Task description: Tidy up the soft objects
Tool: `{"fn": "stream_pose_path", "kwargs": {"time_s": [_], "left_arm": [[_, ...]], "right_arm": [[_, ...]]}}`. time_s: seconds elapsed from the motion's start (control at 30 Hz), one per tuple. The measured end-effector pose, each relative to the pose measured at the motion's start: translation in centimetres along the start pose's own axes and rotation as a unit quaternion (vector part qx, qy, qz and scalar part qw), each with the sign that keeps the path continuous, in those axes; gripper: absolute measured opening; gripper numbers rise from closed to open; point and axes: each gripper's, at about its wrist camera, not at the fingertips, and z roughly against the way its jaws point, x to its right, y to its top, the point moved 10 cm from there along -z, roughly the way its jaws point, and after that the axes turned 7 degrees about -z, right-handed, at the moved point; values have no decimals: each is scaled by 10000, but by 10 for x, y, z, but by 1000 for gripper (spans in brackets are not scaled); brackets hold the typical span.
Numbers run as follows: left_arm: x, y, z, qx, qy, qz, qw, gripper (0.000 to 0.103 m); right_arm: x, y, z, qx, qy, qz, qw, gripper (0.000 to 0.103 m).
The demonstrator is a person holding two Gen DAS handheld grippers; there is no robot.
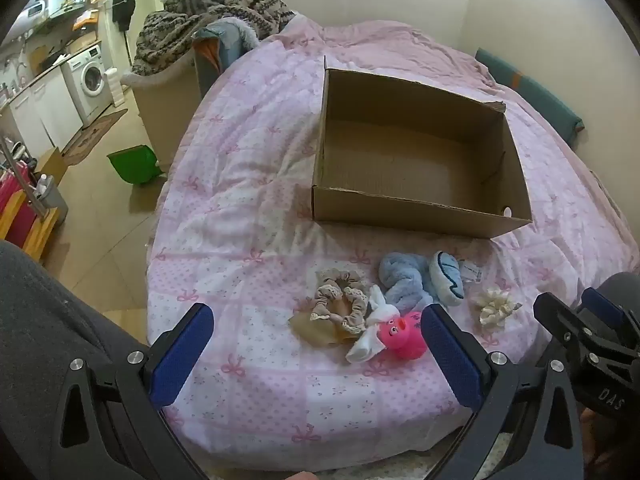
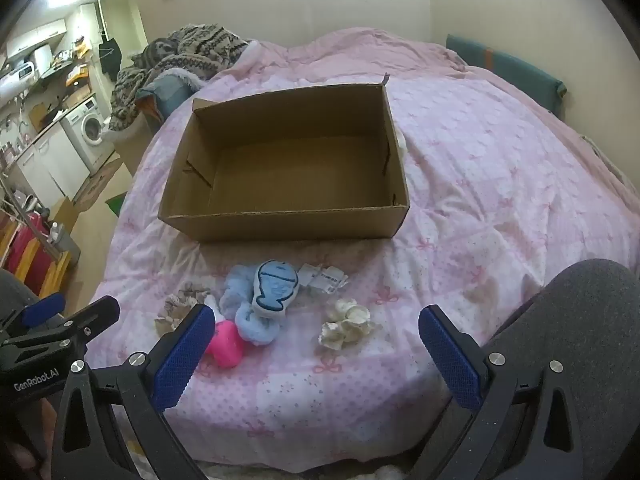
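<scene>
A cardboard box [image 2: 280,168] sits open on the bed [image 2: 500,184], nothing inside it. In front of it, on the pink quilt, lie a beige scrunchie [image 1: 340,308], a pink toy [image 1: 404,334], a blue plush [image 2: 260,300] and a cream scrunchie [image 2: 346,324]. The left gripper [image 1: 316,354] and right gripper [image 2: 316,354] both hover near the bed's edge, jaws spread wide, holding nothing.

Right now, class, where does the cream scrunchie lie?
The cream scrunchie lies alone on the pink bedspread, right of the blue plush toy and nearer the camera than the cardboard box.
</scene>
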Motion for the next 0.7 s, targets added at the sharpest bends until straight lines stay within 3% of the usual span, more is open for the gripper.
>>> {"fn": "stream_pose_path", "kwargs": {"time_s": [0.7], "left_arm": [[-2, 4, 0, 32, 7, -43, 10000, 103]], "right_arm": [[3, -1, -2, -39, -77, -25, 10000, 103]]}}
